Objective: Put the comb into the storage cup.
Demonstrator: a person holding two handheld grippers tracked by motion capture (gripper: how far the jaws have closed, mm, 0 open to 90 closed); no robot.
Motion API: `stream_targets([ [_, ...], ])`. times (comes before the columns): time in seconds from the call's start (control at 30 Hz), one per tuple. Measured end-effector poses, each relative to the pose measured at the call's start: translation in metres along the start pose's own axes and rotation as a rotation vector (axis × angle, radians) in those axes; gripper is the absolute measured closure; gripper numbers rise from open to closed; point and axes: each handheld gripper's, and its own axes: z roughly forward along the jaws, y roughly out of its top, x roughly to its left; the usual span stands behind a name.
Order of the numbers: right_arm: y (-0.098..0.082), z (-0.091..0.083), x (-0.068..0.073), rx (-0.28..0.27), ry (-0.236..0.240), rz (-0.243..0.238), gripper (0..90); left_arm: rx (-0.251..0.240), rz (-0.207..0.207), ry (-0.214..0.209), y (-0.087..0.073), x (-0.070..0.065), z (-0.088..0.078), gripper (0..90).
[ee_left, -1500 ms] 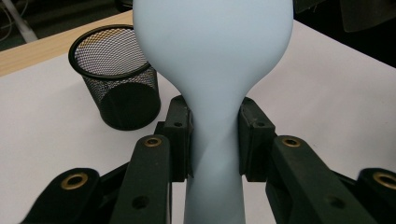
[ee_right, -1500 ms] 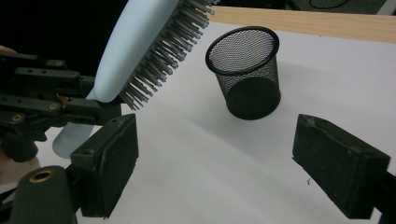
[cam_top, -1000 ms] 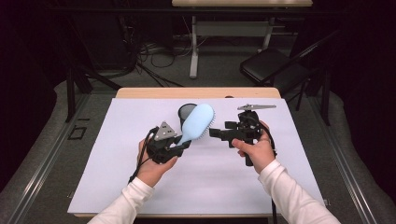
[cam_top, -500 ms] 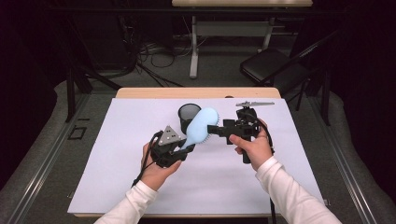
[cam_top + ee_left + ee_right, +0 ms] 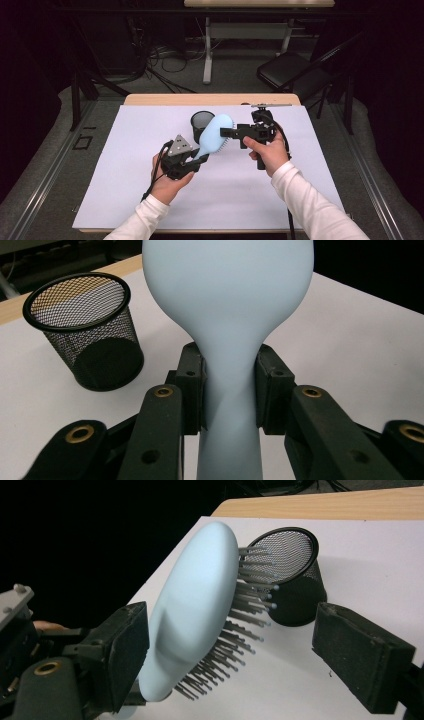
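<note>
1. The high view looks forward and down on the table [image 5: 150, 200] from above the person's side, standing well back.
2. The left gripper view looks close along its jaws, toward 1 o'clock.
3. The right gripper view looks close, toward 9 o'clock.
4. All share the hairbrush [image 5: 216, 134] [image 5: 227, 315] [image 5: 192, 610] and mesh cup [image 5: 201, 123] [image 5: 85, 335] [image 5: 295, 575].

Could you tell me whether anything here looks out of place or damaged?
Nothing stands out. The left gripper is shut on the blue hairbrush by its neck, bristles intact; the right gripper is open around the brush head. The mesh cup stands upright on the white table cover.
</note>
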Motion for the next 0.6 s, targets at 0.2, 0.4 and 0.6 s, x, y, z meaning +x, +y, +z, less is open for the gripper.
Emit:
stream_targets([
  [0.2,0.0031,0.0039,-0.0004,0.002,0.016,0.032,16.4,-0.002,-0.001,-0.003,-0.0013,-0.0008,0.0009,69.4],
  [0.4,0.0054,0.0069,-0.0003,0.002,0.019,0.039,18.4,-0.003,-0.001,-0.006,-0.0017,-0.0009,0.0012,69.3],
  [0.6,0.0059,0.0092,-0.0005,0.005,0.027,0.054,20.9,-0.003,0.002,-0.007,-0.0015,-0.0015,0.0026,69.4],
])
